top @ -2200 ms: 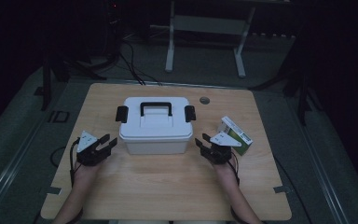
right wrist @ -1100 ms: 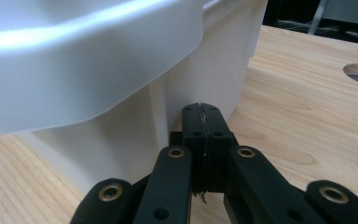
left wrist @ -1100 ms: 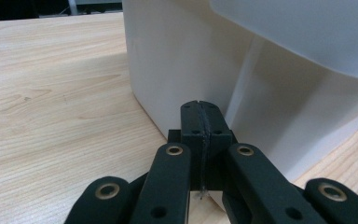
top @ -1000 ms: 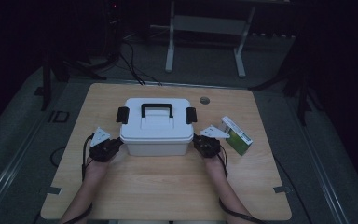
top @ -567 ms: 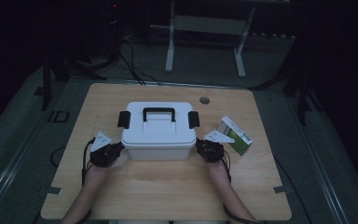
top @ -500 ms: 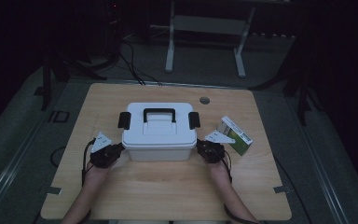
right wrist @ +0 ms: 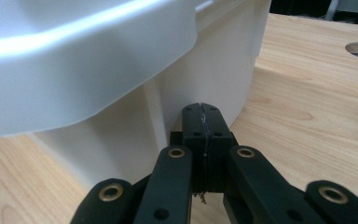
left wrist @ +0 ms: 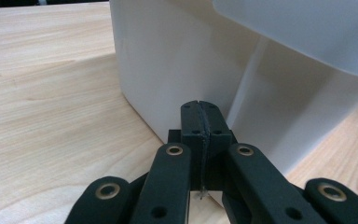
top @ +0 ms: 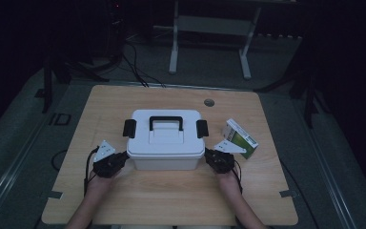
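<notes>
Sitting near the middle of the table (top: 124, 200), the white lidded box (top: 166, 143) has a black handle (top: 166, 122) on top and a black latch at each end. The left tool (top: 116, 161) presses its clenched, empty jaws against the box's left wall under the lid rim; the right tool (top: 214, 158) does the same at the right wall. A green and white carton (top: 239, 138) lies just beyond the right tool. A round hole (top: 209, 102) sits in the table behind the box.
</notes>
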### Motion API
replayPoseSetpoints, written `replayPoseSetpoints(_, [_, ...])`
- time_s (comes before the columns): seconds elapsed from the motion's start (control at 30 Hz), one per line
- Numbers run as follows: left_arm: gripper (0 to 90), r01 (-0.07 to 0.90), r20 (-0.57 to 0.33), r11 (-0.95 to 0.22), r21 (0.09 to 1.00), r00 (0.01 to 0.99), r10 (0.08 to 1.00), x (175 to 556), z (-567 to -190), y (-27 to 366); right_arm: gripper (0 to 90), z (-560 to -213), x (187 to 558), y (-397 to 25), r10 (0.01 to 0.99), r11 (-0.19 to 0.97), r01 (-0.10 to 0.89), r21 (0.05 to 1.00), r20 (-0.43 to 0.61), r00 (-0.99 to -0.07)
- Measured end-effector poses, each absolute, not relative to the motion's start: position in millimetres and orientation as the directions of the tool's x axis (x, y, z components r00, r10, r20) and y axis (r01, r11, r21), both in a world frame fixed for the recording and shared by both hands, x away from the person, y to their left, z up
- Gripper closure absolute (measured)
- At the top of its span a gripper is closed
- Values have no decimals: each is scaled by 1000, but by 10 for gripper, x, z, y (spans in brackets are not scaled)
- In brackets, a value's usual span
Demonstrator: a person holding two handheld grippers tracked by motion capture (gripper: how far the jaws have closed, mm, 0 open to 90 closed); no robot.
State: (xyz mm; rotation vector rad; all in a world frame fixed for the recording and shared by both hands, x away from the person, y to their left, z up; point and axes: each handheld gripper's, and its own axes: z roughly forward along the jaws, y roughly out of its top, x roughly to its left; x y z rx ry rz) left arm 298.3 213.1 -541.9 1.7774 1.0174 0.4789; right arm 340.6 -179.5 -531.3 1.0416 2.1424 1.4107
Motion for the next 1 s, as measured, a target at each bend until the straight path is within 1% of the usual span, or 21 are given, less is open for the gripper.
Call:
replayPoseSetpoints(0.23, [899, 413, -116, -175, 894, 590, 799, 2901, -5412, 2079, 900, -5312, 3324, -1874, 747, 214, 389, 896, 107, -656])
replayPoseSetpoints(0.53, [899, 408, -122, -185, 894, 620, 775, 2787, -5415, 2005, 900, -5316, 3183, -1995, 743, 215, 384, 898, 105, -661])
replayPoseSetpoints(0.87, [899, 411, -132, -195, 891, 645, 753, 2686, -5408, 1926, 900, -5324, 3039, -2118, 743, 188, 403, 896, 138, -654])
replayPoseSetpoints(1.0, [899, 402, -122, -207, 892, 656, 745, 2634, -5408, 1901, 900, -5322, 2976, -2146, 745, 198, 395, 897, 124, -655])
